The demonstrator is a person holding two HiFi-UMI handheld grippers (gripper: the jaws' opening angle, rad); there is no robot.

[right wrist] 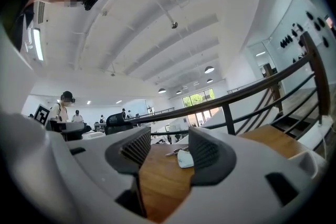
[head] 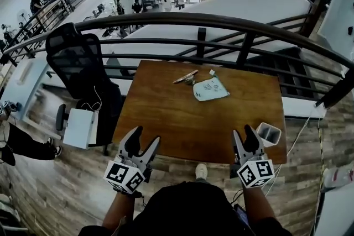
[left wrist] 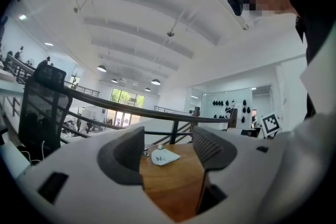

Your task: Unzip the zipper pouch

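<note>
Jaws spread wide on both tools: left gripper (head: pixel 145 138) and right gripper (head: pixel 244 134) hover empty over the wooden table's (head: pixel 166 113) near edge. One pale zipper pouch (head: pixel 210 89) lies well ahead, near the far edge, with one slim pen-like object (head: pixel 185 77) just beside it. One white container (head: pixel 269 133) sits near the right gripper.

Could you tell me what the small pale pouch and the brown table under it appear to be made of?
Small pale pouch: probably soft fabric or thin plastic, matte; it lies limp and wrinkled. Brown table: wood or wood-look laminate, satin; grain streaks show.
</note>
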